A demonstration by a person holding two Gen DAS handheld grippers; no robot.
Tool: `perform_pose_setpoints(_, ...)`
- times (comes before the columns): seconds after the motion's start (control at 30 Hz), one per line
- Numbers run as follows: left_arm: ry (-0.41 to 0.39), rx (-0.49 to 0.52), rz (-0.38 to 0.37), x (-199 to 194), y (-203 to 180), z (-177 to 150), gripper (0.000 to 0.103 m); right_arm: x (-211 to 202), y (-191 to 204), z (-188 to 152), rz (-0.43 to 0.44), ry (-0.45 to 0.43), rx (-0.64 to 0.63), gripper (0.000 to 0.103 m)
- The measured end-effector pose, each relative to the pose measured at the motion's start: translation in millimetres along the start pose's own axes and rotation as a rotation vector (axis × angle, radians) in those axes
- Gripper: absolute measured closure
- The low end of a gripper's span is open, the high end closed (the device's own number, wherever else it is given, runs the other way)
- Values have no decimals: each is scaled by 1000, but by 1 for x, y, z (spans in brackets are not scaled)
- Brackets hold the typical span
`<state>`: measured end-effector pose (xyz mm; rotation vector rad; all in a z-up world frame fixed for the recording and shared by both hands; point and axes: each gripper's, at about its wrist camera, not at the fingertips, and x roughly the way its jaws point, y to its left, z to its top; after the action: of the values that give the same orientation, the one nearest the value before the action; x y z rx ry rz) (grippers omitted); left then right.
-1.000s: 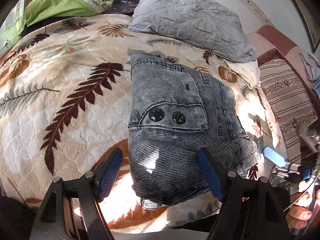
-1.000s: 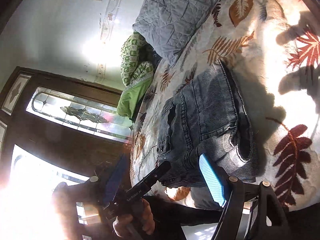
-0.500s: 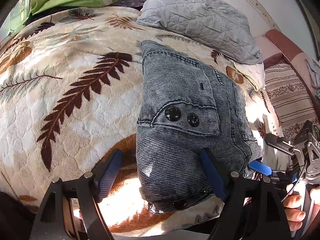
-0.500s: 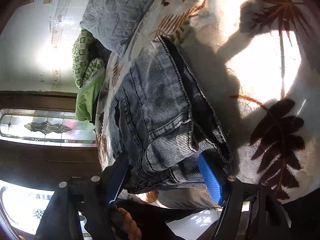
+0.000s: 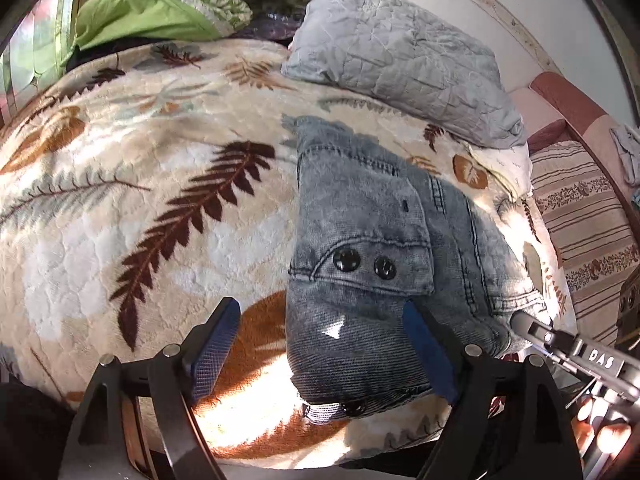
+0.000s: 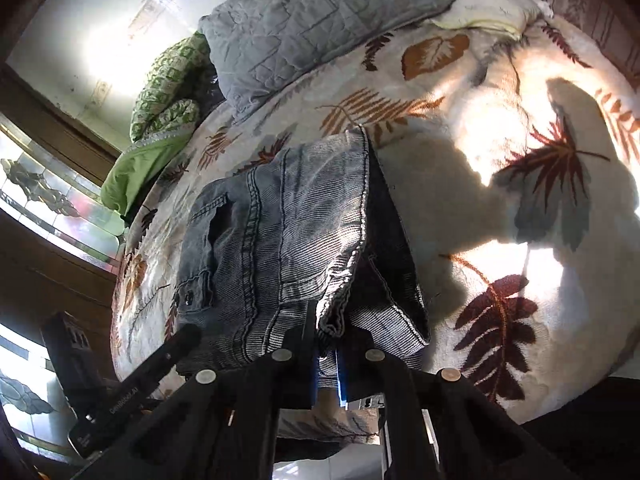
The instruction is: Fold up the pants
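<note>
Folded grey denim pants (image 5: 360, 256) lie on a bed under a cream blanket (image 5: 132, 216) patterned with brown and rust leaves, sunlight falling in patches across both. In the left wrist view the bundle sits right of centre, two black buttons (image 5: 362, 263) showing on its pocket flap, its near end close to the blanket's front edge. The left tongs (image 5: 320, 344) stand wide, their jaws having just been opening: one blue pad rests over bare blanket at 7 o'clock, the other over the denim at 5 o'clock, neither pressing on the cloth. The right tongs (image 6: 327, 364) have just been closing and now pinch the near edge of the pants (image 6: 280, 240), a fold of the hem gathered between the blue pads at 6 o'clock in the right wrist view; from the left wrist camera the same tool reaches in from 4 o'clock to the bundle's right corner, fingers (image 5: 600, 432) of the person's hand visible behind it. A grey quilted pillow (image 5: 404, 60) lies at 12 o'clock beyond the pants, with a green quilt (image 5: 152, 16) at 11 o'clock and a striped cushion (image 5: 580, 232) at 3 o'clock. A stained-glass window (image 6: 44, 196) glows at 9 o'clock in the right wrist view.
</note>
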<state>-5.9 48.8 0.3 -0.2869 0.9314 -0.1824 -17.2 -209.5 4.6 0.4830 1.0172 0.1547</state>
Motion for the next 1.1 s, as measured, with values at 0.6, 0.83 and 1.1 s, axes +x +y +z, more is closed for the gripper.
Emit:
perform_pose_setpoints(0.6, 95, 140, 83, 41, -11, -15, 15, -16, 0, 58, 157, 24, 28, 36)
perform_pose_setpoints(0.83, 99, 123, 53, 42, -7, -15, 15, 87, 21, 117, 310, 196, 33, 37)
perform_pose_setpoints(1.1, 0, 50, 1, 8, 2, -1, 16, 110, -4, 106, 351, 223, 89, 48)
